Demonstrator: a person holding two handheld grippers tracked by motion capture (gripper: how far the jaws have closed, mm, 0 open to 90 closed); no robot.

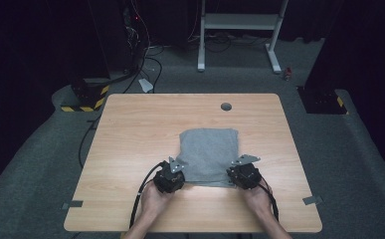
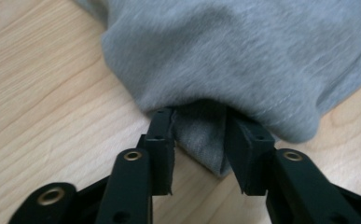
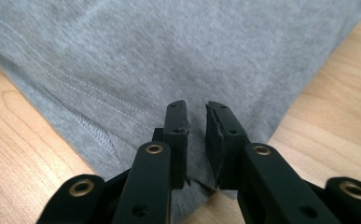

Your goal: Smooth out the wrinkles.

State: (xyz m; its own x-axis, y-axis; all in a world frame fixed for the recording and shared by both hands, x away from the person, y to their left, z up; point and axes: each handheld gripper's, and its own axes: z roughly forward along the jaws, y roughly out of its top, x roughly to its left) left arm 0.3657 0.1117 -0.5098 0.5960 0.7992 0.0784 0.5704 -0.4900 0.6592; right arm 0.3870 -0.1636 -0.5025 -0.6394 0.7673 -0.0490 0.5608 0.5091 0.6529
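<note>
Grey cloth [image 1: 209, 155], folded into a rough rectangle, lies on the wooden tabletop [image 1: 130, 129] a little toward the near edge and slightly right of centre, well short of the round hole [image 1: 226, 106] by the far edge. At the cloth's near left corner sits the left gripper [image 1: 176, 169]; in the left gripper view [image 2: 199, 133] its jaws stand somewhat apart with a hanging flap of the fabric between them, the upper layer draped over the tips, and whether the pads press on the flap I cannot tell. At the near right corner sits the right gripper [image 1: 236, 172]; in the right gripper view [image 3: 197, 140] its jaws rest over the cloth's corner with a narrow gap between the pads, the fabric lying flat beneath and nothing pinched. Stitched hems run across the cloth [image 3: 122, 60] there.
</note>
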